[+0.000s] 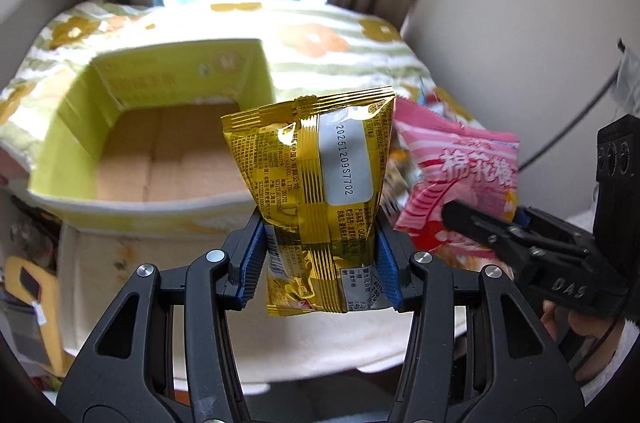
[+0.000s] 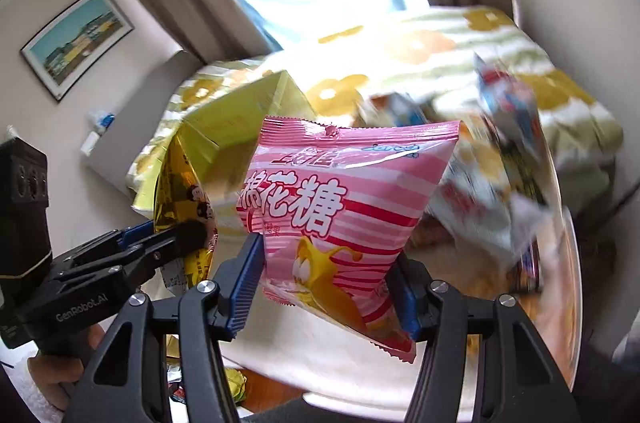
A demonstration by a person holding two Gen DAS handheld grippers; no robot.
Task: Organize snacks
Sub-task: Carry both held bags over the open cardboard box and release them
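Left wrist view: the left gripper (image 1: 320,263) is clamped on a gold snack bag (image 1: 316,191), held upright just in front of the open yellow-green box (image 1: 72,111) on the flowered blanket (image 1: 320,35). Beside it, the right gripper (image 2: 326,287) grasps a pink marshmallow bag (image 2: 340,207), with blurred snack packets (image 2: 500,159) behind.

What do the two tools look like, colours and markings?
Both are black plastic linkages with silver rivets and ribbed blue finger pads. The left tool bears "GenRobot.AI" on its side, seen from the right wrist view; the right tool shows raised "DAS" lettering. A bare hand grips a handle.
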